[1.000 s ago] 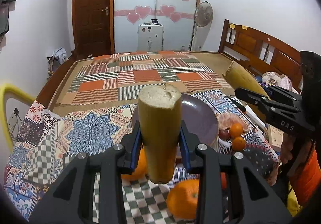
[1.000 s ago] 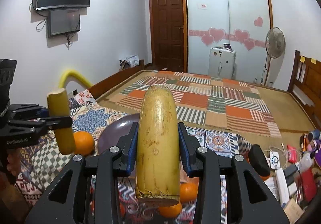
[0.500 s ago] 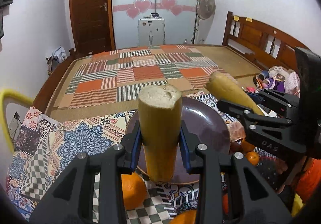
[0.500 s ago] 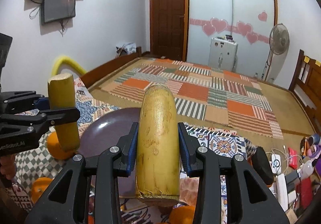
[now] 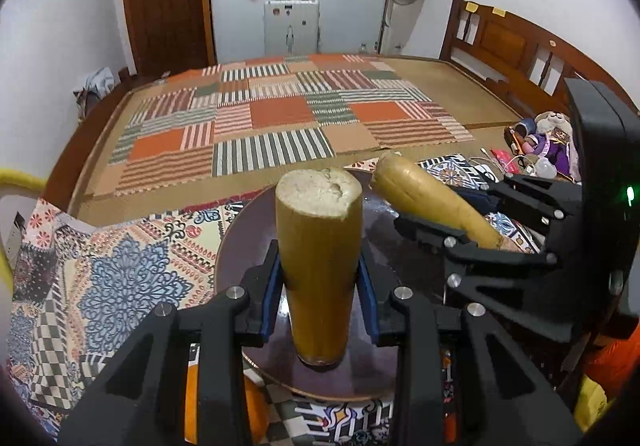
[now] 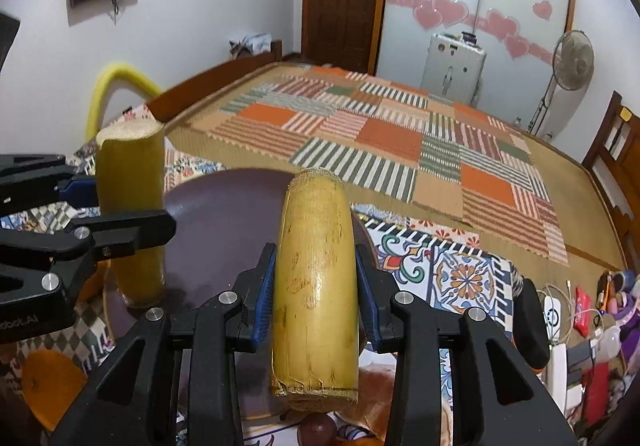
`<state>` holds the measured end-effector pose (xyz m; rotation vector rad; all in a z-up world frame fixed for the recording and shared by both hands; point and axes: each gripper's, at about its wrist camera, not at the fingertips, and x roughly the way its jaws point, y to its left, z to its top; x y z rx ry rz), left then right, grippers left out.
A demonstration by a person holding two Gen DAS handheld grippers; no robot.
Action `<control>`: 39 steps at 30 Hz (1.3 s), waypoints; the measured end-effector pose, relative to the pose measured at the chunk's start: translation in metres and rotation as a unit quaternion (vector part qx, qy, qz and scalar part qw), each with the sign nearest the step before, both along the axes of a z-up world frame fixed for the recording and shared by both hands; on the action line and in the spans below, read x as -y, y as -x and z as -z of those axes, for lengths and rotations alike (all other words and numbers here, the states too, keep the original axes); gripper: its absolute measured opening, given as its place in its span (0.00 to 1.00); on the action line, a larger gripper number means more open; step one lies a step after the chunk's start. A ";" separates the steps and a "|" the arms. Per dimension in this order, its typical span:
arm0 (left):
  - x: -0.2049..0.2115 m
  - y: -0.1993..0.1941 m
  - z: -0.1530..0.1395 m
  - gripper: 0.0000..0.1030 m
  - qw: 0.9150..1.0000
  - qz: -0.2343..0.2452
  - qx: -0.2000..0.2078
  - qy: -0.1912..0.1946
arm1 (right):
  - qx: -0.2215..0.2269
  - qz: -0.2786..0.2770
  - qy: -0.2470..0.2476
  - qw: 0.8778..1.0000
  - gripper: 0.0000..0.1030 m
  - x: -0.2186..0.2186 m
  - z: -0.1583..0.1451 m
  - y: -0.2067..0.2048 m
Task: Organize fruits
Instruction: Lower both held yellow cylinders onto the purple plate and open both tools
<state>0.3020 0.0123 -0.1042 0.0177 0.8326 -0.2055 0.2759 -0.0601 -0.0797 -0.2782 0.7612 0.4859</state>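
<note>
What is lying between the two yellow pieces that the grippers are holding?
In the right wrist view, only bare purple plate shows between the left gripper's piece and the right gripper's piece.

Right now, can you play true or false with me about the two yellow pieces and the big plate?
1. The left gripper is squeezing a yellow stalk piece that stands upright. True.
2. The right gripper is open with nothing in it. False: it is shut on a second yellow piece.
3. Both pieces are over a dark purple plate. True.
4. The plate is bright green. False: it is dark purple.
5. An orange sits on the patterned cloth near the plate. True.
6. The bed mat behind is plain white. False: it is patchwork with orange squares and stripes.
</note>
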 end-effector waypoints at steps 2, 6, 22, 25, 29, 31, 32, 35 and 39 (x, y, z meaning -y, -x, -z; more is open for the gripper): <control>-0.001 -0.006 0.001 0.33 1.000 -0.003 -0.002 0.002 | -0.007 -0.002 0.008 1.000 0.33 -0.003 0.002 -0.001; -0.002 -0.017 0.004 0.33 1.000 -0.007 -0.014 0.004 | -0.022 -0.003 0.015 1.000 0.33 -0.003 0.008 -0.004; -0.008 -0.036 0.012 0.33 0.999 -0.027 -0.045 0.010 | -0.042 -0.008 0.031 0.999 0.33 -0.012 0.010 -0.011; -0.009 -0.032 0.005 0.34 0.999 -0.027 -0.034 0.010 | -0.041 -0.011 0.032 0.999 0.33 -0.013 0.011 -0.008; -0.018 -0.021 -0.001 0.41 0.999 -0.037 -0.018 0.001 | -0.024 -0.010 0.031 0.999 0.33 -0.012 0.008 0.003; -0.021 -0.013 -0.005 0.46 0.999 -0.041 -0.009 0.000 | -0.016 -0.008 0.028 0.999 0.35 -0.011 0.003 0.006; -0.023 -0.009 -0.008 0.46 0.999 -0.043 -0.004 0.000 | -0.014 -0.008 0.023 1.000 0.36 -0.010 0.000 0.008; -0.027 0.005 -0.018 0.50 0.999 -0.044 0.010 0.006 | 0.002 -0.001 0.010 1.000 0.40 -0.007 -0.011 0.017; -0.028 0.029 -0.034 0.58 0.998 -0.047 0.042 -0.006 | 0.042 0.007 0.007 0.999 0.49 -0.003 -0.029 0.036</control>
